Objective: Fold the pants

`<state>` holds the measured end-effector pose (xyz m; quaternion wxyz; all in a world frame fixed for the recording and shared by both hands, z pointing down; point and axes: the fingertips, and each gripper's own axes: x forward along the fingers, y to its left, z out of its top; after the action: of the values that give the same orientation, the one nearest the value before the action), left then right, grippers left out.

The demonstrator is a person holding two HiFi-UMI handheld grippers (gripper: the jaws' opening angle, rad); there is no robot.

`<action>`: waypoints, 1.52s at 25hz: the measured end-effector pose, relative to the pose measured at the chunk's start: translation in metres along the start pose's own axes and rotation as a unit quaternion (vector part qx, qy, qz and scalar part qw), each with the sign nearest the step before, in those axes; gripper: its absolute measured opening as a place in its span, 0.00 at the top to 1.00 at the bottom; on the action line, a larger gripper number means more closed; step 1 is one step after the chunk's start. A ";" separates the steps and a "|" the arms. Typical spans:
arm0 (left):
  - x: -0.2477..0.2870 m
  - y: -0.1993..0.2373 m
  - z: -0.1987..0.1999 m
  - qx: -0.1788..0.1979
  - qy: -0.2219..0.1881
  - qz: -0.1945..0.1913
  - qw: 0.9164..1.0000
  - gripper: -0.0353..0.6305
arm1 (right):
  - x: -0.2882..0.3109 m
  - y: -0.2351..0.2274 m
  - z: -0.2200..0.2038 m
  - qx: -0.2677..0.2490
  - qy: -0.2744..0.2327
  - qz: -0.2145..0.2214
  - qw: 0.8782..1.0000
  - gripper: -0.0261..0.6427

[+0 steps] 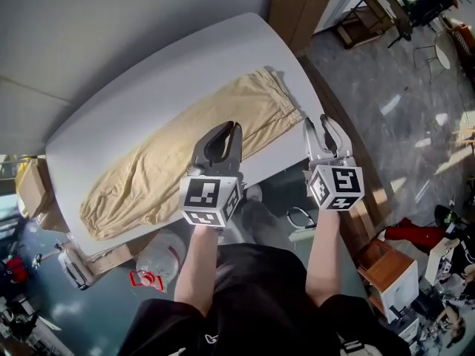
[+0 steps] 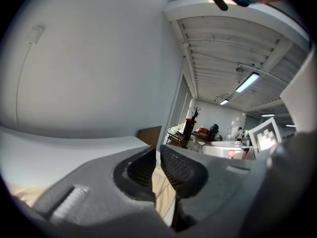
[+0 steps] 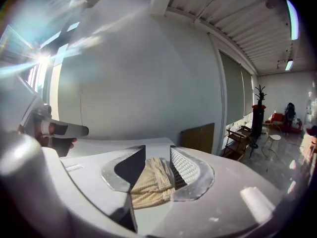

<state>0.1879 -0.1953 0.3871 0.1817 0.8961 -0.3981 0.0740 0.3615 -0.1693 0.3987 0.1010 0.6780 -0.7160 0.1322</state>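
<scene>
Black shorts (image 1: 260, 288) sit lowest in the head view. Above them two grippers hover at the near edge of one desk (image 1: 111, 102): the left gripper (image 1: 231, 128) is all but pressed together and the right gripper (image 1: 318, 124) is spread, both empty. One pair of tan pants (image 1: 185, 154) lies flat along the desk. Left gripper view: a narrow slit shows the cloth (image 2: 163, 192). Right gripper view: parted jaws frame the pants' end (image 3: 153, 180). Best to pinch the near edge at two well-separated points and lift evenly.

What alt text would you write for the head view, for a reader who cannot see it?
Tan pants lie flat and diagonal on a white table, seen from above. A person holds the left gripper over their near edge, jaws close together, and the right gripper at the table's right edge beside one end of the pants, jaws apart.
</scene>
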 end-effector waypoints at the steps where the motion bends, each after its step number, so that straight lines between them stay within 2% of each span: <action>1: 0.006 0.000 -0.005 -0.004 0.003 0.000 1.000 0.91 | 0.005 -0.006 -0.008 0.000 0.009 -0.010 1.000 0.73; 3: 0.019 -0.001 -0.014 -0.011 0.010 0.001 1.000 0.93 | 0.015 -0.017 -0.024 0.000 0.027 -0.021 0.999 0.73; 12: 0.060 -0.001 -0.062 -0.038 0.057 0.017 0.998 0.94 | 0.064 -0.038 -0.093 0.049 0.116 0.004 0.992 0.58; 17: 0.078 0.005 -0.086 -0.044 0.078 0.031 0.995 0.94 | 0.093 -0.049 -0.134 0.031 0.192 -0.013 0.981 0.54; 20: 0.086 0.007 -0.101 -0.044 0.092 0.043 0.994 0.94 | 0.106 -0.047 -0.150 0.051 0.215 -0.003 0.975 0.50; 23: 0.092 0.011 -0.115 -0.039 0.108 0.058 0.992 0.94 | 0.112 -0.045 -0.161 0.067 0.245 0.010 0.967 0.50; 27: 0.101 0.015 -0.125 -0.046 0.117 0.066 0.990 0.94 | 0.125 -0.048 -0.174 0.076 0.266 0.018 0.961 0.51; 29: 0.101 0.017 -0.129 -0.049 0.120 0.066 0.989 0.94 | 0.124 -0.045 -0.180 0.076 0.294 0.014 0.953 0.57; 33: 0.103 0.021 -0.131 -0.053 0.120 0.064 0.989 0.94 | 0.124 -0.041 -0.183 0.046 0.320 0.006 0.946 0.60; 35: 0.101 0.022 -0.131 -0.055 0.119 0.065 0.989 0.94 | 0.125 -0.035 -0.184 0.031 0.328 0.019 0.944 0.69; 38: 0.098 0.022 -0.132 -0.057 0.120 0.066 0.989 0.94 | 0.125 -0.030 -0.184 0.022 0.333 0.031 0.942 0.76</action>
<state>0.2387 -0.2257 0.5418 0.2736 0.8409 -0.4348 0.1702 0.3771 -0.2289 0.6148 0.3147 0.5749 -0.6589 0.3692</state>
